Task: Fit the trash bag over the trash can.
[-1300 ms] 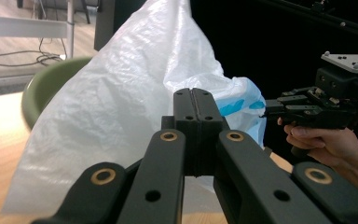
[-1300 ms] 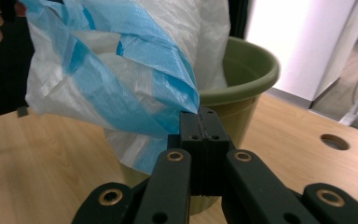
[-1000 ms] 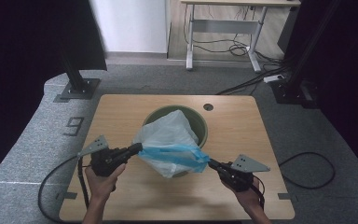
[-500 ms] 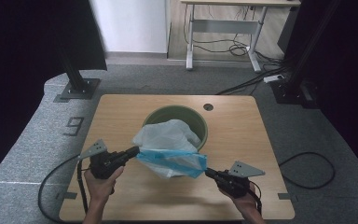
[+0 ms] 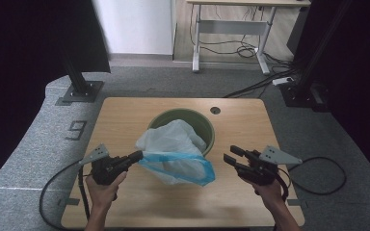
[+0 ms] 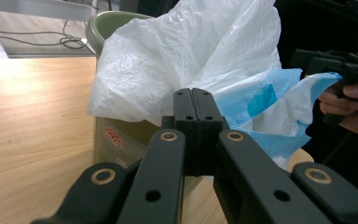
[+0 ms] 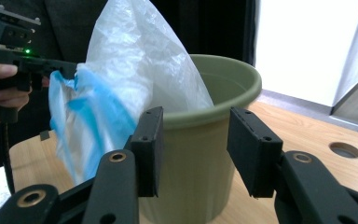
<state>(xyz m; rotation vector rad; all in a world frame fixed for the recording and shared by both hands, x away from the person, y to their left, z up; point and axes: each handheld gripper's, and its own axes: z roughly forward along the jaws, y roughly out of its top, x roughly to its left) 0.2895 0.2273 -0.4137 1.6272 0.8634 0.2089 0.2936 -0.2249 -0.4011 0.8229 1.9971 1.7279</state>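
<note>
Left of the green plastic bin, the left gripper has its jaws pressed tight on the blue rim of the white bin liner, which hangs half in the bin and half draped over its near side. The film looks feather-light, limp and slippery, likely to tear if yanked, so the doubled blue hem is the soundest place to pinch. Right of the bin, the right gripper has just been opening its jaws and stands part open, empty, clear of the liner.
</note>
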